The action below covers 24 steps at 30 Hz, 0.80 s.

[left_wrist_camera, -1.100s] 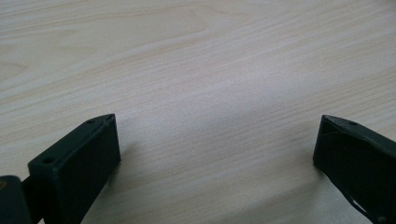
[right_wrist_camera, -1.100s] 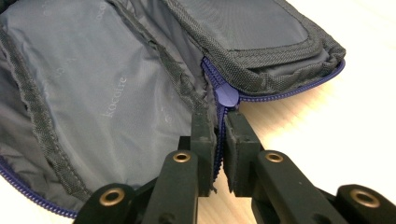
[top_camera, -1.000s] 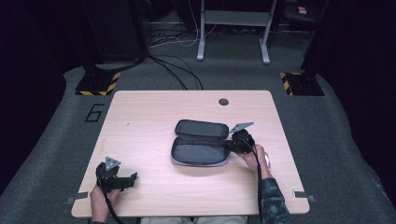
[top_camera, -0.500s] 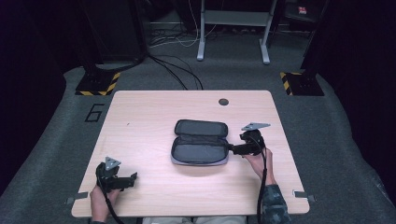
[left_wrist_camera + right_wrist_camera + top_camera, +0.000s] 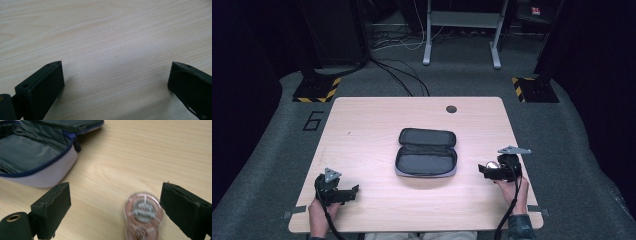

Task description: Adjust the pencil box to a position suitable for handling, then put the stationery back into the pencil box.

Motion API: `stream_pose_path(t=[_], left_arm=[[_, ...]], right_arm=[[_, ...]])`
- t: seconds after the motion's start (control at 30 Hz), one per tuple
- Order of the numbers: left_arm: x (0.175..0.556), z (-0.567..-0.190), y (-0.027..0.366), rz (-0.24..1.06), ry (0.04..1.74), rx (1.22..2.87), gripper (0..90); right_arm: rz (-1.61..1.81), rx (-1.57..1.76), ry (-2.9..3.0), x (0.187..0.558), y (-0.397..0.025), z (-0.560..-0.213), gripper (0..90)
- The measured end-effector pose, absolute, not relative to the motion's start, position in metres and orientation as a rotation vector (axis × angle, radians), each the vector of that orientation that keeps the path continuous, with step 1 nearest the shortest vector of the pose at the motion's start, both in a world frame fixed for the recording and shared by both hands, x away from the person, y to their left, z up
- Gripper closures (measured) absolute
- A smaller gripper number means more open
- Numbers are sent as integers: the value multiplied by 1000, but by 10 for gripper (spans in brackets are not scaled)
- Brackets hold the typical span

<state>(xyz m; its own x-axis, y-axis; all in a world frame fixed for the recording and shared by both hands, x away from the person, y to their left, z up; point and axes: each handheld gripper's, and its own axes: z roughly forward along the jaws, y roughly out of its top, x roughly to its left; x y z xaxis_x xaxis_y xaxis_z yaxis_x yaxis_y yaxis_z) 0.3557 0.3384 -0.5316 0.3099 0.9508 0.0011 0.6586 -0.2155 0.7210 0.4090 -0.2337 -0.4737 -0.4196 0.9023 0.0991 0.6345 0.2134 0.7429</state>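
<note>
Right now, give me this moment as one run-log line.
left gripper: open, bare wooden table | right gripper: open, around round pinkish clear-plastic tape dispenser | open grey zip pouch: centre, empty

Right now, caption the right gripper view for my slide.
Open right tongs straddle a round transparent case on the table, beside the open pouch.

L claw (image 5: 354,189) sits low at the near-left corner of the surface (image 5: 372,140), held by the L hand (image 5: 321,212) entering from the bottom edge, jaws pointing right and spread wide apart w/ nothing between them per the left gripper view (image 5: 116,82). R claw (image 5: 482,170) sits at the near-right side, held by the R hand (image 5: 512,192) w/ forearm and sleeve coming up from the bottom edge, jaws pointing left. In the right gripper view the R claw (image 5: 115,202) has its jaws wide apart, not clamped on anything; grey three-cornered plate on top of each unit, cable trailing back along each wrist.
</note>
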Motion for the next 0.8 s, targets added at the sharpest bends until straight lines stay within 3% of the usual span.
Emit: stream_pose_path(t=[0.23, 0.67, 0.8], left_arm=[[356, -532, 338, 618, 1420, 1951, 5], [356, -532, 338, 617, 1420, 1952, 5], [356, -532, 338, 617, 1420, 1952, 5]], right_arm=[[1024, 1522, 2076, 394, -254, -489, 85], [961, 1598, 2066, 407, -253, -512, 62], [947, 1592, 2065, 413, -250, -515, 145]])
